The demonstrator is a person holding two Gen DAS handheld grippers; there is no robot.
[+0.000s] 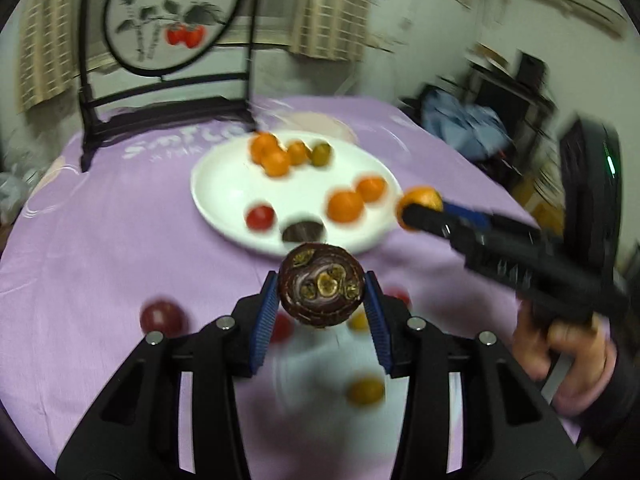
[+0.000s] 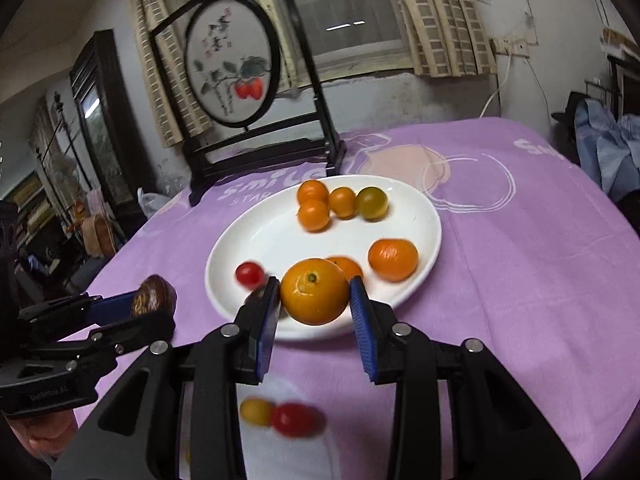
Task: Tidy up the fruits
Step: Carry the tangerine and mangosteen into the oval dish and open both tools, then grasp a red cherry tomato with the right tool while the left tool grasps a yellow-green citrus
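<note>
Left gripper, blue pads clamped on a dark purple passion-fruit half with its cut face toward the camera, raised off the purple tablecloth just short of the near rim of the white plate. Right gripper, jaws closed on a small orange, held above the plate's near edge. On the plate lie several small oranges, a greenish fruit at its far side and a red cherry tomato; more small tomatoes lie on the cloth nearer than the plate.
</note>
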